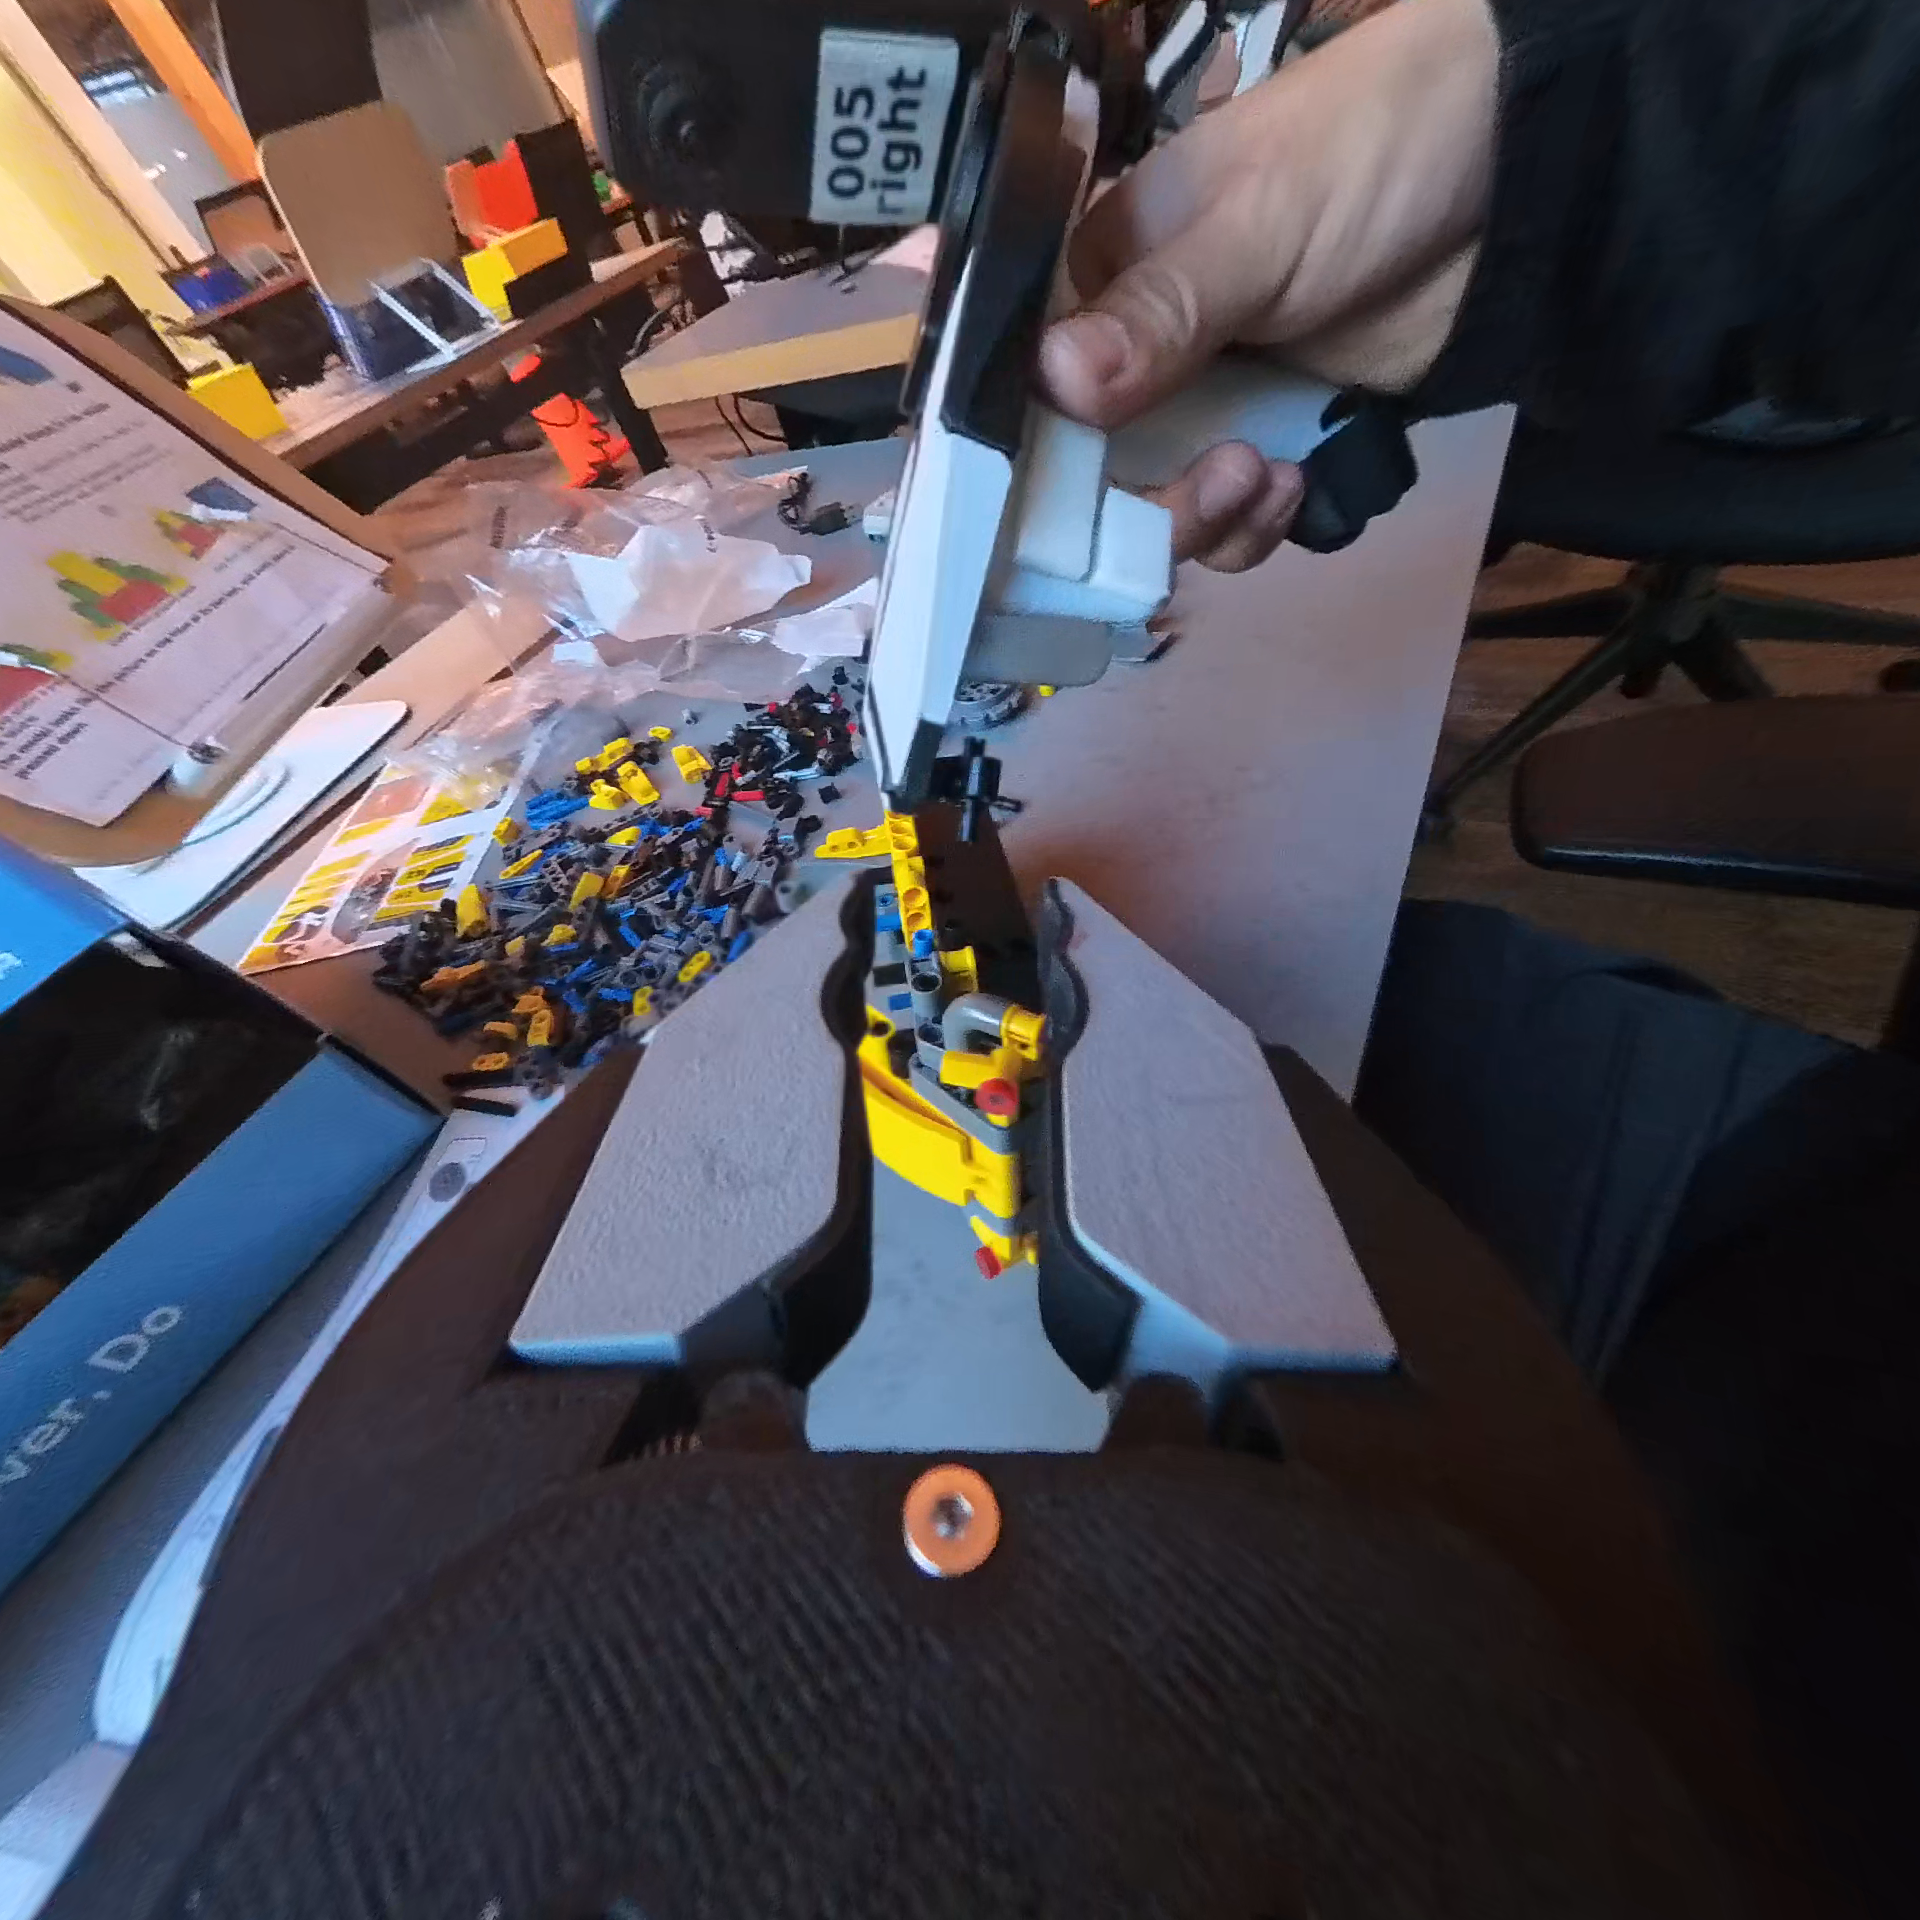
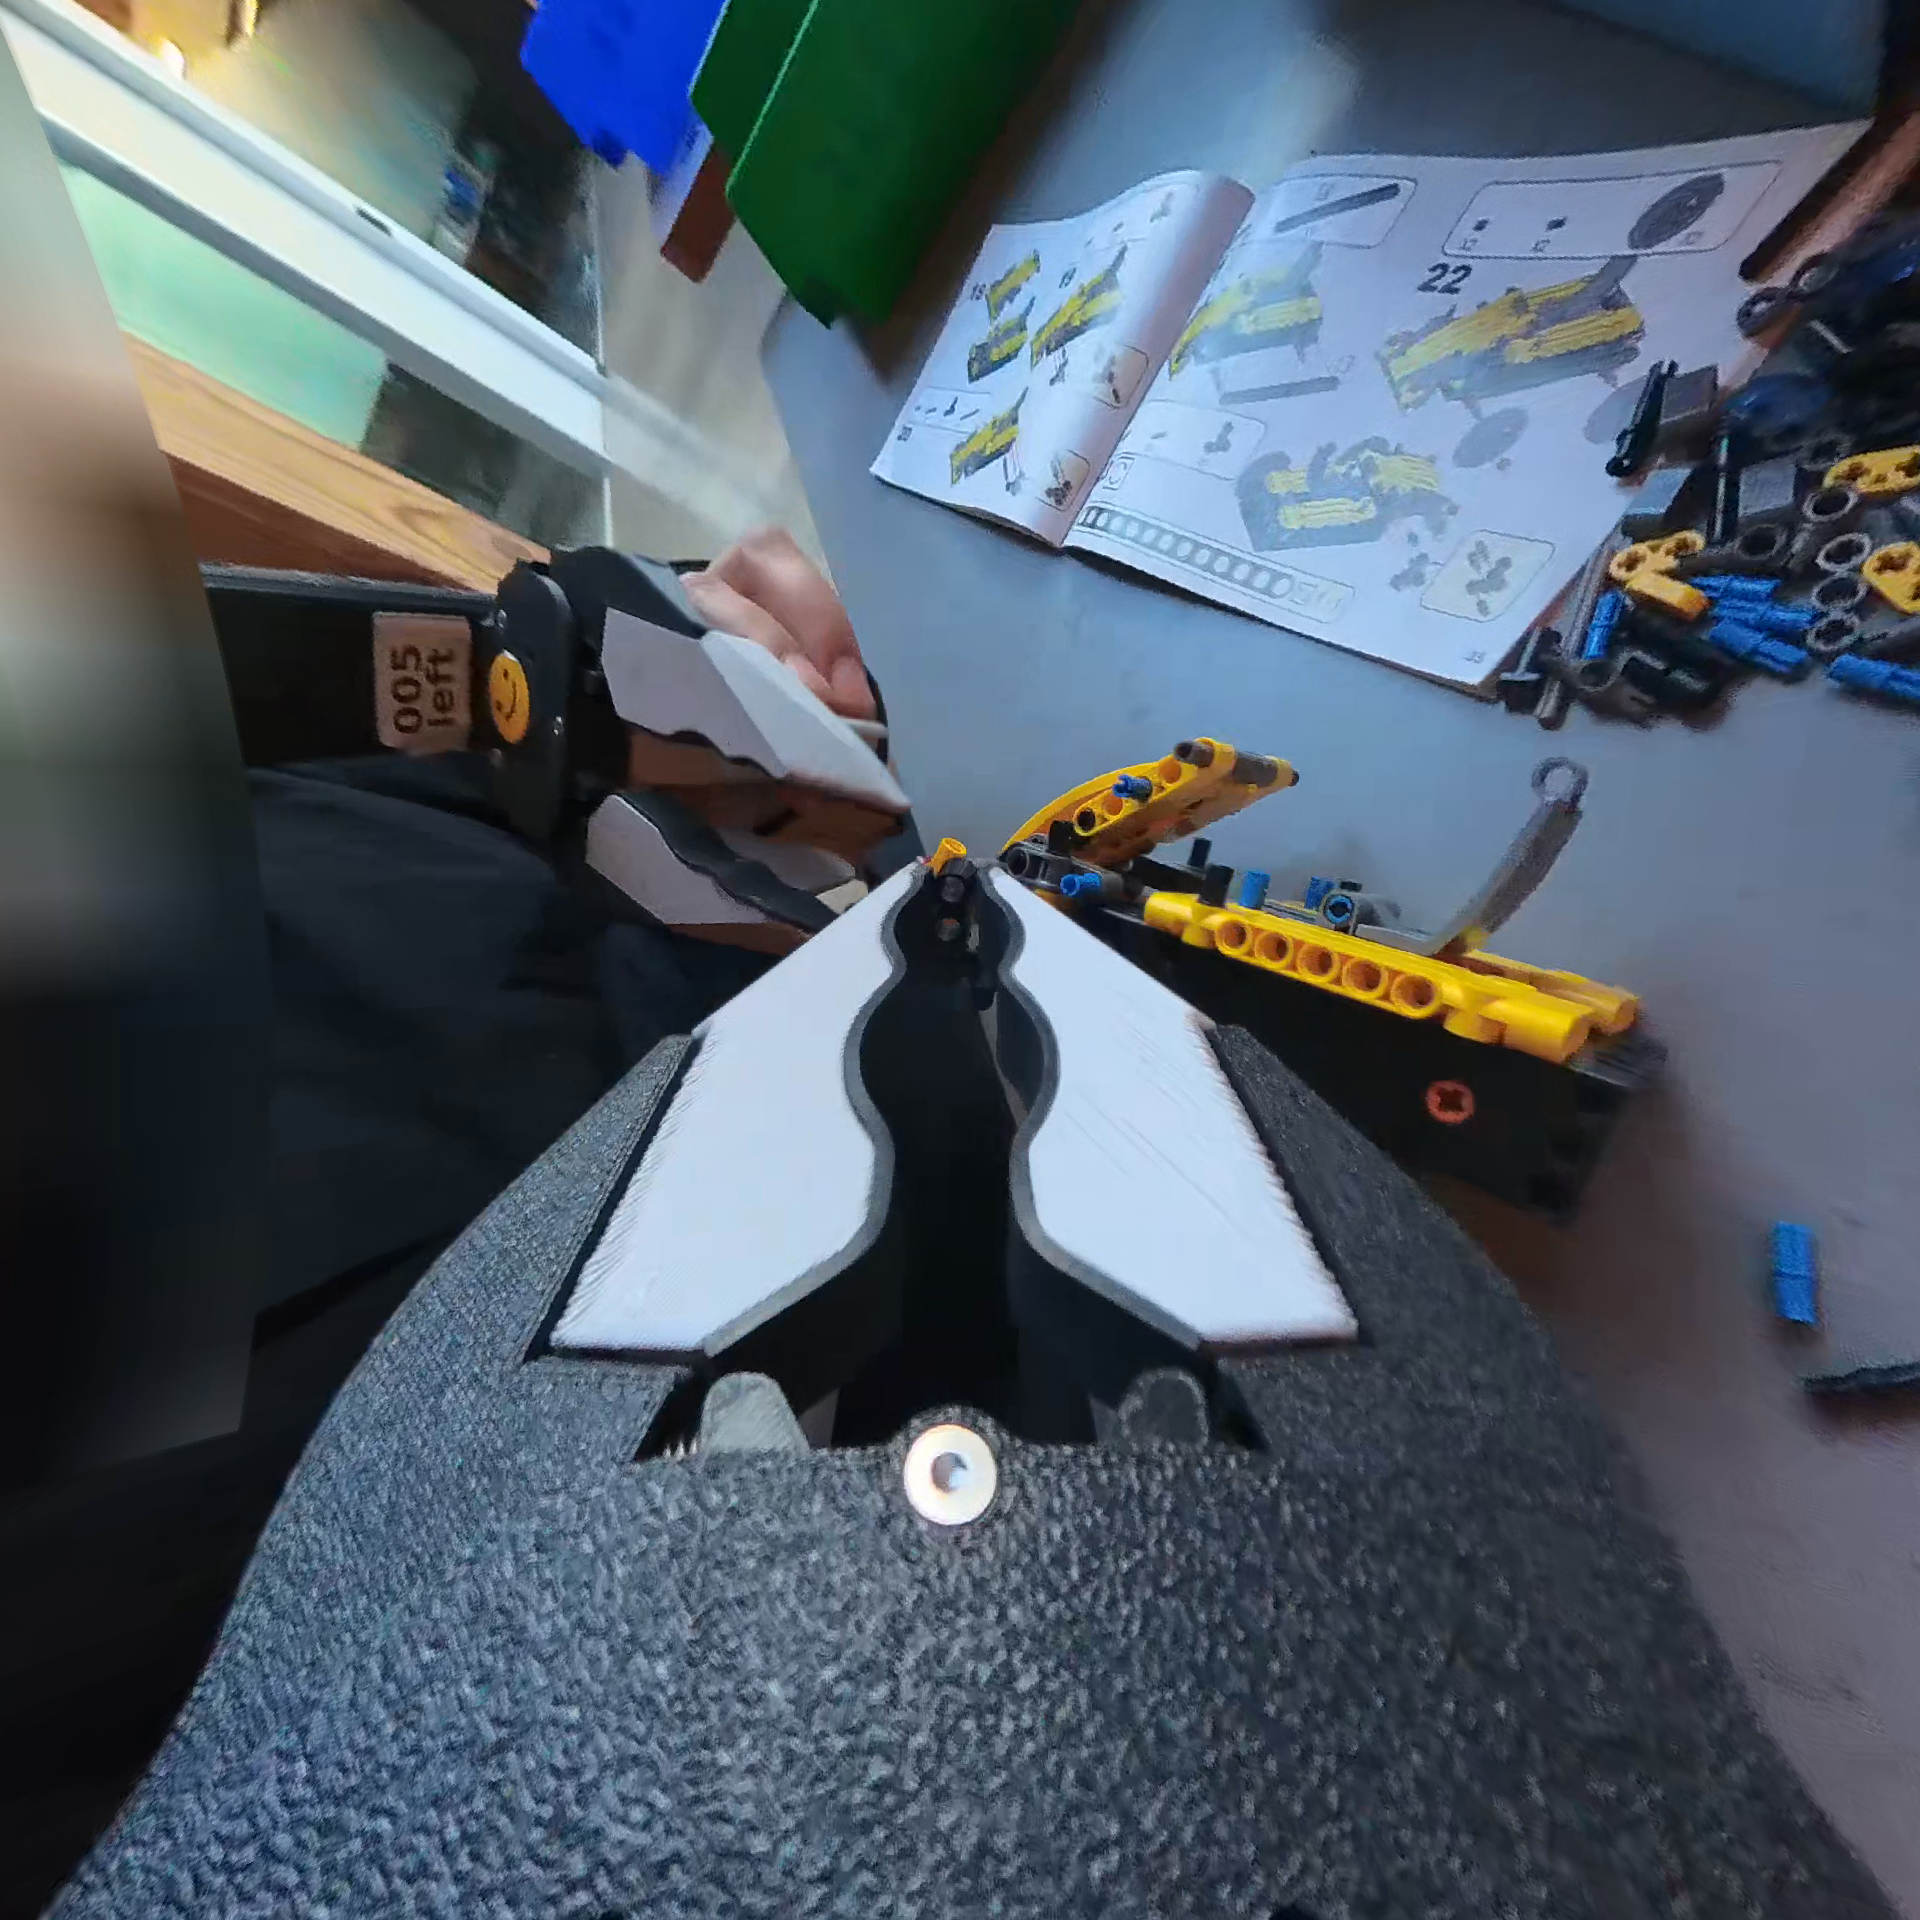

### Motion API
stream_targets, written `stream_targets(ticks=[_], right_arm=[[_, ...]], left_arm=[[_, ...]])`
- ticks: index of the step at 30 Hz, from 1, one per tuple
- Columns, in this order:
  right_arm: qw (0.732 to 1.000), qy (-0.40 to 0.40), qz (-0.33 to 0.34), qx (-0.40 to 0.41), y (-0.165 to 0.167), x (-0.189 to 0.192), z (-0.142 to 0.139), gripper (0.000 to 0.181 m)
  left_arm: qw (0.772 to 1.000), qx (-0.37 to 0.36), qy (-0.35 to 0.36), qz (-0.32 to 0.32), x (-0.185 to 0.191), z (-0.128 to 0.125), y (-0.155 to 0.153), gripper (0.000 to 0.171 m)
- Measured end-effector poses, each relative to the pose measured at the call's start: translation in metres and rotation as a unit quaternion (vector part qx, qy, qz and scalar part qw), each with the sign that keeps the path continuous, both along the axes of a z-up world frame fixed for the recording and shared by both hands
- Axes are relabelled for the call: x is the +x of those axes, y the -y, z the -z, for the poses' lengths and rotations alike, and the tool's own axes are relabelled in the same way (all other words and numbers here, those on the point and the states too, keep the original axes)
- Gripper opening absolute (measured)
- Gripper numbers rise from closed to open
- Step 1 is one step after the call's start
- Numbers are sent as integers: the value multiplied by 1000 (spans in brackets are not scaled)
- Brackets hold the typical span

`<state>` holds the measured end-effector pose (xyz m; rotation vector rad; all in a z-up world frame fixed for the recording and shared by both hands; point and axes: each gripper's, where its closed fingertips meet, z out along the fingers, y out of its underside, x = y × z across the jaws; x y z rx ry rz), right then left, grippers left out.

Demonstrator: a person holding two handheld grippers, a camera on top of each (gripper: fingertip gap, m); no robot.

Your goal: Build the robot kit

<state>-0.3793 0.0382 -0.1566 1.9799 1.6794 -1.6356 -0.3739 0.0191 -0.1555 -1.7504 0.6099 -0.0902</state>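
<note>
Left gripper (image 1: 951, 971): fingers closed around a yellow-and-black brick model (image 1: 951, 1049), which stands lengthwise in the gap between them, above the desk (image 1: 1247, 748). Both fingers press its sides. A red pin shows on the model's near end.

Right gripper (image 2: 954, 902): fingers nearly together, pinching a small black pin piece (image 2: 951, 909) at their tips. In the left wrist view the same gripper (image 1: 940, 774) comes down from above, held by a hand (image 1: 1278, 239), with its tips at the far end of the model. Whether the pin already touches the model is hard to judge; the tips hide the joint.

In the right wrist view the model (image 2: 1340, 966) extends to the right of the fingertips: yellow holed beams on top, black base, a grey bent lever sticking up. The left gripper (image 2: 790, 790) shows at the left, at the model's other end.

Surroundings:
- Loose pile of parts (image 1: 623, 894), blue, yellow, black and grey, on the desk to the far left of the model.
- Open instruction booklet (image 2: 1351, 416) lying flat, far side of the desk.
- Crumpled clear plastic bags (image 1: 665, 582) beyond the pile.
- Blue cardboard box (image 1: 156, 1195) at near left.
- Single blue pin (image 2: 1793, 1270) lying alone on the desk, near right.
</note>
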Motion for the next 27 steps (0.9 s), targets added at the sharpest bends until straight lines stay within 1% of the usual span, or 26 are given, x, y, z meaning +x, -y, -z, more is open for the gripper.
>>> stream_targets(ticks=[3, 7, 9, 11, 12, 15, 18, 20, 24, 27], right_arm=[[1000, 11, 4, 5, 2, 0, 7, 8], [999, 21, 12, 39, 6, -6, 9, 7], [997, 27, 21, 68, 5, -9, 10, 7], [996, 29, 23, 81, 8, -10, 10, 7], [996, 29, 24, 84, 10, -11, 9, 7], [995, 25, 34, 92, 12, -13, 8, 6], [994, 18, 53, 96, 7, -15, 7, 6], [993, 11, 66, 98, 4, -16, 7, 7], [992, -13, 95, 83, 6, -17, 4, 6], [987, -47, 135, 75, 5, -16, -3, 7]], left_arm=[[1000, 4, -1, 5, 4, 1, -1, 21], [1000, 6, -16, 3, 10, 2, -4, 18], [999, 10, -30, -4, 10, 5, -5, 12], [999, 15, -42, -12, 8, 7, -6, 2], [998, 19, -49, -17, 7, 8, -7, 0], [996, 32, -73, -34, 5, 8, -9, 3], [993, 46, -97, -43, 7, 9, -8, 13], [994, 50, -91, -41, 11, 7, -6, 11], [993, 53, -82, -61, 8, 4, -12, 11], [991, 70, -96, -58, 7, -1, -8, 9]])
